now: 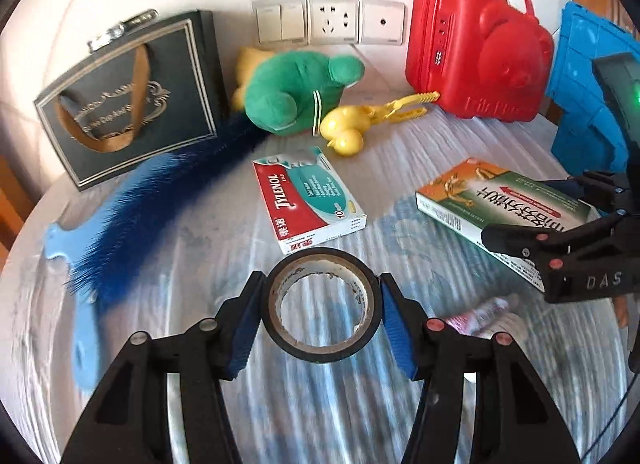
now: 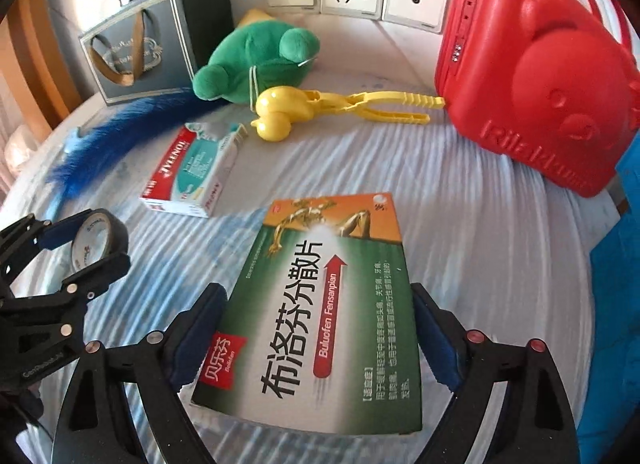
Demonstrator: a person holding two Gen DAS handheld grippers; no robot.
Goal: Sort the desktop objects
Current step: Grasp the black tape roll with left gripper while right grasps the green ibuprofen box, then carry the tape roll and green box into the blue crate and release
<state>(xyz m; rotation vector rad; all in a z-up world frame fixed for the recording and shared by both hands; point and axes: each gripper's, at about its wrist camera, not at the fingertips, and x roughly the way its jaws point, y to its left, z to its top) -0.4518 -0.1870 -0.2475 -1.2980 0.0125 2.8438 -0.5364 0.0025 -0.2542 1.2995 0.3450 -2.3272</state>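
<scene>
My left gripper (image 1: 322, 306) is shut on a black tape roll (image 1: 372, 324), held just above the pale tablecloth; it also shows in the right wrist view (image 2: 100, 240). My right gripper (image 2: 316, 328) is shut on a green and orange medicine box (image 2: 320, 312), which also shows in the left wrist view (image 1: 496, 199). A red and white Tylenol box (image 1: 308, 199) lies flat mid-table. A green plush toy (image 1: 296, 91), a yellow duck-shaped clamp (image 1: 360, 119) and a blue feather duster (image 1: 160, 203) lie behind it.
A red bear-shaped case (image 1: 480, 51) stands at the back right, a blue crate (image 1: 588, 87) at the far right, a dark gift bag (image 1: 132, 95) at the back left. Wall sockets (image 1: 332, 19) sit behind. A small pink wrapped item (image 1: 484, 312) lies near the tape.
</scene>
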